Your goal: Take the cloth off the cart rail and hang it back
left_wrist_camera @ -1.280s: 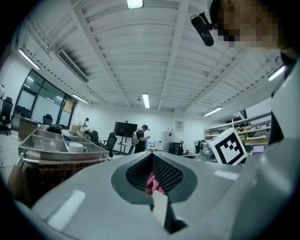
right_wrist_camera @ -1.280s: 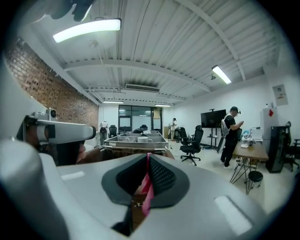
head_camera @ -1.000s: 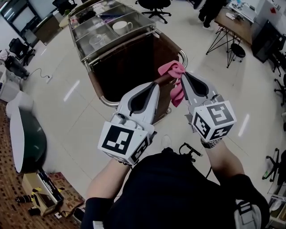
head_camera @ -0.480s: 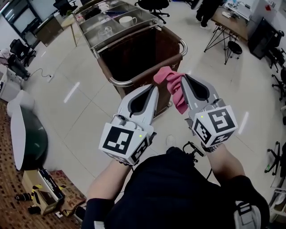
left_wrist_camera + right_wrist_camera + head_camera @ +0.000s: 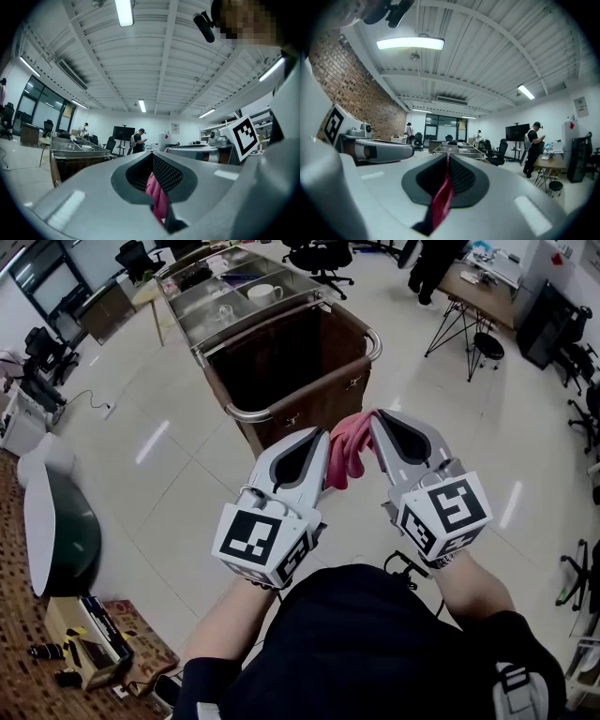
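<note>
1. State: the left tongs (image 5: 322,434) and right tongs (image 5: 374,417) are both clenched on the crumpled pink fabric cloth (image 5: 348,450). It is held clear of the curved metal rail (image 5: 248,415) of the brown cart (image 5: 281,362) at 12 o'clock.
2. Risk: each grip appears to take only a thin fold. Pulling the tongs apart could slip one fold free.
3. Risk: the bunched cloth may slide off the rail when rehung.
4. Orientation: the long axis runs from 1 to 7 o'clock, with the loose end hanging down.

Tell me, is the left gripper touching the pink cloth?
Touching. The left gripper view shows the pink cloth pinched between the jaws of the left gripper, which are closed on it.
</note>
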